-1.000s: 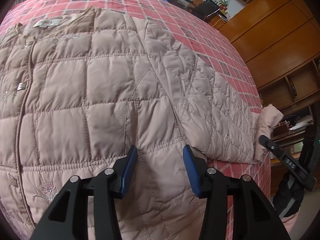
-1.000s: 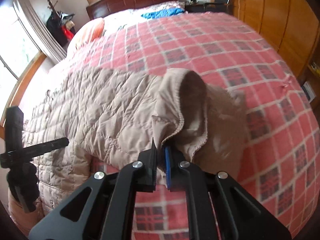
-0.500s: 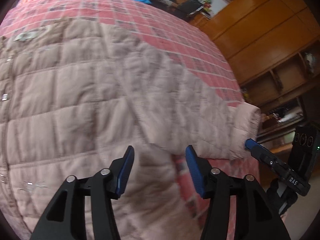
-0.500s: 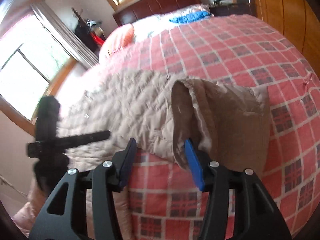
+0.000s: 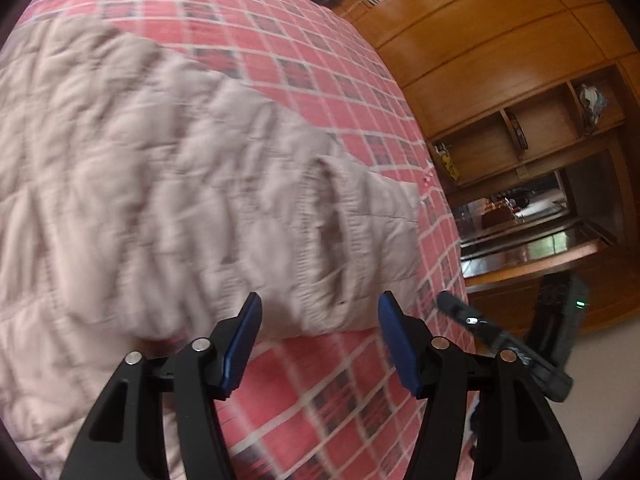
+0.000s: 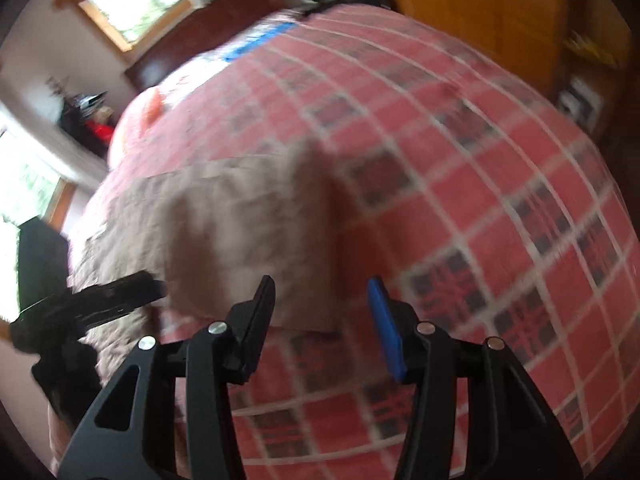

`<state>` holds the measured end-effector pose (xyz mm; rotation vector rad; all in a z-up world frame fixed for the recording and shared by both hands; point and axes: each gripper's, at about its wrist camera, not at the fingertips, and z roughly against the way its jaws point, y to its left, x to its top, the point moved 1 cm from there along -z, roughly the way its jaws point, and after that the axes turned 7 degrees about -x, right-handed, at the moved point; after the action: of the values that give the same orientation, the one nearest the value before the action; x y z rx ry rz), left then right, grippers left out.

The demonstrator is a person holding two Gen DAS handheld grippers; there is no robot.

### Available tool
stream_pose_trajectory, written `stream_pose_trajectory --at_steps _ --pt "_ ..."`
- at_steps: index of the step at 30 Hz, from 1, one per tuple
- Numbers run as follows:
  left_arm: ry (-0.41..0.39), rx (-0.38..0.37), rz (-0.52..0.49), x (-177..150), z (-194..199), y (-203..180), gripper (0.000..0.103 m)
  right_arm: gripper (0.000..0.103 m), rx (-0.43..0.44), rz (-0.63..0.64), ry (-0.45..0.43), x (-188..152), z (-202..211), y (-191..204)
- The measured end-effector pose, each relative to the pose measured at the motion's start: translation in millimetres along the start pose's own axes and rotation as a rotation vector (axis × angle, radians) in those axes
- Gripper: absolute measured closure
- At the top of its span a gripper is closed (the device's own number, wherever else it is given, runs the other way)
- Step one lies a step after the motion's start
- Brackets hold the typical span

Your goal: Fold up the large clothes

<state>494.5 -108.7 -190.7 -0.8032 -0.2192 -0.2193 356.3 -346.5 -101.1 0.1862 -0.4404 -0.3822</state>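
On red plaid bed (image 5: 320,420): beige quilted jacket (image 5: 160,180); L gripper (image 5: 318,320) + R gripper (image 6: 322,300) both wide apart, empty.

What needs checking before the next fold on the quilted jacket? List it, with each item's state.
1. Left gripper free of cloth: ok, open, nothing between the fingers.
2. Right gripper free of cloth: ok, open and empty.
3. Sleeve resting on the plaid bedspread, not hanging off the edge: ok in the left wrist view.
4. Sleeve lying flat: not ok, its cuff end is bunched and ridged.
5. Jacket body smooth and zipped: cannot tell, both views are motion-blurred.
6. The two grippers clear of each other: ok, each sees the other off to one side.
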Motion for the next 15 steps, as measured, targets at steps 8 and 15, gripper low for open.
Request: stream_pose_trajectory --at_steps 8,15 --pt "0.043 0.055 -0.019 -1 -34 -8 0.079 0.054 -0.014 -0.028 0.050 -10 -24 -9" --pt "-0.063 0.020 -0.025 -9 6 2 0.093 0.054 0.042 -0.003 0.037 -8 -18 12"
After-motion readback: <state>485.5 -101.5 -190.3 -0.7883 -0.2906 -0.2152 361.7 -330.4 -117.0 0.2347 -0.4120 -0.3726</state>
